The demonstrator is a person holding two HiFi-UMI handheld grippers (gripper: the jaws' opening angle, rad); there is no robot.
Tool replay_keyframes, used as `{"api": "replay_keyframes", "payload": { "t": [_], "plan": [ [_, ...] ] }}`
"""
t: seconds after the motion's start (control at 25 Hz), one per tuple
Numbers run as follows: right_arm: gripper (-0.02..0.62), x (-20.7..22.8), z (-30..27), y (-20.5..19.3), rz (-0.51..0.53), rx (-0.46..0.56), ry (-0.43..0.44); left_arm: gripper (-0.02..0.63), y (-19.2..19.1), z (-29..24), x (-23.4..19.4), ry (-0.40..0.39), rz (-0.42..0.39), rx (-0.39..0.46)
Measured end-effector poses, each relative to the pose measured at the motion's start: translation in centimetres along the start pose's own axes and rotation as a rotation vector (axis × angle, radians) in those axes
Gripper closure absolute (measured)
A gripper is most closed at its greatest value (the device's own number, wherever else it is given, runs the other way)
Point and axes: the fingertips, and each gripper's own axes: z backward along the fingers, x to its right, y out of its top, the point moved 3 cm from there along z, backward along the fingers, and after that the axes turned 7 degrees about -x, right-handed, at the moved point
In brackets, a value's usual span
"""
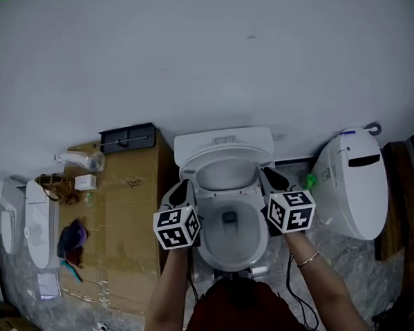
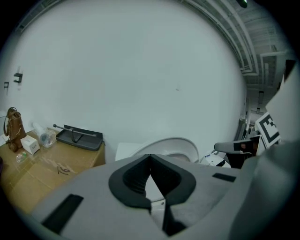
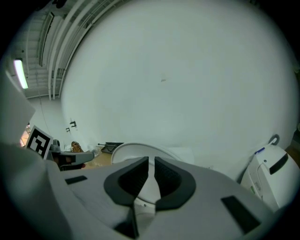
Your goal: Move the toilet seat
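Jaws together on left gripper (image 2: 150, 155), a slit apart on right gripper (image 3: 151, 160), both empty; seat (image 3: 129, 151) just ahead: stiff, slick, hinged, likely light; lift by side rims

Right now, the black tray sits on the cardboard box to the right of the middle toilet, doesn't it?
No. The black tray does sit on the cardboard box, but the box is to the left of the middle toilet; the head view shows it.
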Motion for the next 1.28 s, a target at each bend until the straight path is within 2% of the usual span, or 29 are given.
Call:
{"api": "replay_keyframes", "payload": {
  "t": [0.28,0.6,0.76,1.28],
  "plan": [
    [0.551,-2.2,4.5,-2.0,-0.027,0.031,0.033,0.58,-1.1,3.9,3.5,-0.05,-0.05,0.029],
    [0.554,-3.0,9.9,-3.1,-0.039,0.081,0.034,0.58,-1.2,8.8,6.2,-0.067,-0.13,0.098],
    [0.56,-4.1,12.0,-4.2,-0.059,0.097,0.056,0.58,-1.6,10.8,7.2,-0.078,-0.143,0.122],
    [0.578,-5.9,17.2,-4.2,0.014,0.173,0.067,0.58,-2.7,15.7,9.9,-0.081,-0.176,0.165]
  ]
}}
